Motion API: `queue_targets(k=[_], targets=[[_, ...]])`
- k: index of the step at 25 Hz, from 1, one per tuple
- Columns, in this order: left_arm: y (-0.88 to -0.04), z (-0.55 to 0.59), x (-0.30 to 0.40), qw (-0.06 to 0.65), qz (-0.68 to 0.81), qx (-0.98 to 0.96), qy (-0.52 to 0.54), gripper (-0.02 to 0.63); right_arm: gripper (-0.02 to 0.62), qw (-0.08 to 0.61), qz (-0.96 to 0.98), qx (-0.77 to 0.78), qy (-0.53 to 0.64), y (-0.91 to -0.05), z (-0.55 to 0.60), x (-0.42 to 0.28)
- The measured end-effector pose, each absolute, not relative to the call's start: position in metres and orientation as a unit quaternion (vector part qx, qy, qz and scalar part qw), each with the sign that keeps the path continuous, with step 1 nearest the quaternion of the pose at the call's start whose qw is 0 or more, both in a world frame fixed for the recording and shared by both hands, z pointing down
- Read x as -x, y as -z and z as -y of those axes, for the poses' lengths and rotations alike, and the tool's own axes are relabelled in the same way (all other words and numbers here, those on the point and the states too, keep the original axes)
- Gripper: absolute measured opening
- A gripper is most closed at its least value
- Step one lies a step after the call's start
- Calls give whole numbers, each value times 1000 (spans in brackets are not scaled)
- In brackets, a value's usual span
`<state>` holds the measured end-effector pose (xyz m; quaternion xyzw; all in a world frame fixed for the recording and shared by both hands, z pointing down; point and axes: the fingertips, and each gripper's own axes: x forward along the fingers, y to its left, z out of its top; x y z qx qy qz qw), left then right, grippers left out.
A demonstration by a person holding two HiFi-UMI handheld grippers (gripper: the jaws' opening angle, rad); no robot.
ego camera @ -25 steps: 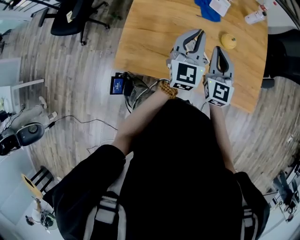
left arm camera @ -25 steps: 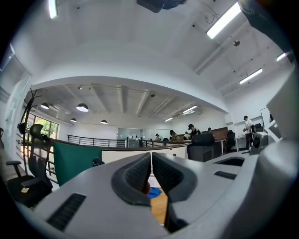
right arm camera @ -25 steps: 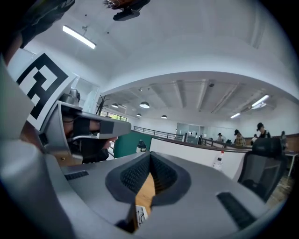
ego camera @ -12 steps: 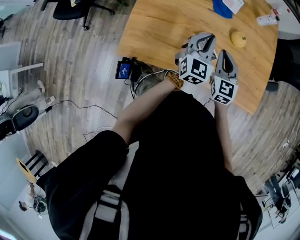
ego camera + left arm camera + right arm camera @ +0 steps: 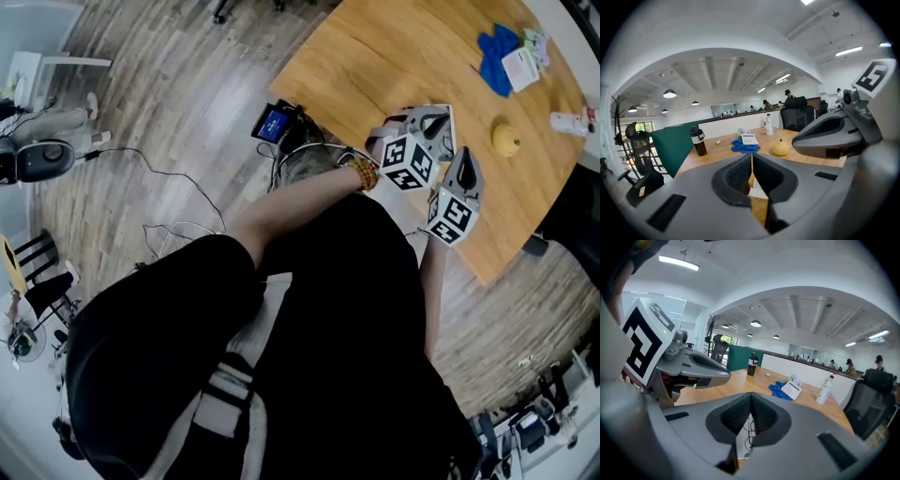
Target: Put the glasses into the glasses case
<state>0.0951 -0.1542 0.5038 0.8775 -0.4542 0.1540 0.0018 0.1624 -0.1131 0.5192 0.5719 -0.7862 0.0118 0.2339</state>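
Glasses: not in view; presumably light, fragile, best gripped by the frame. Left gripper (image 5: 752,161) and right gripper (image 5: 751,399): fingers together, empty.

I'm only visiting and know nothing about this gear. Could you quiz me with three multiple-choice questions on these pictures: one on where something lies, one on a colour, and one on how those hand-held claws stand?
1. Where does the white card lie?
A. on the blue cloth
B. on the floor
C. on a chair

2. What colour is the small round thing on the table?
A. red
B. yellow
C. purple

3. How do the jaws of the left gripper and the right gripper stand?
A. both wide apart
B. both together, gripping nothing
C. each clamped on a bottle

Answers:
1. A: the left gripper view shows the card resting on the cloth.
2. B: it is plainly yellow in the head view.
3. B: each gripper's own view shows its pads meeting with nothing between them.
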Motion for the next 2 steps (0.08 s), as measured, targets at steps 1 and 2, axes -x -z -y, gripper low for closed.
queue_targets(k=[1, 2], targets=[[-512, 149, -101, 6, 445, -879, -168, 29, 6, 239, 779, -579, -19, -524, 105, -171], [-521, 143, -107, 11, 436, -882, -181, 29, 6, 245, 772, -586, -28, -529, 97, -181]])
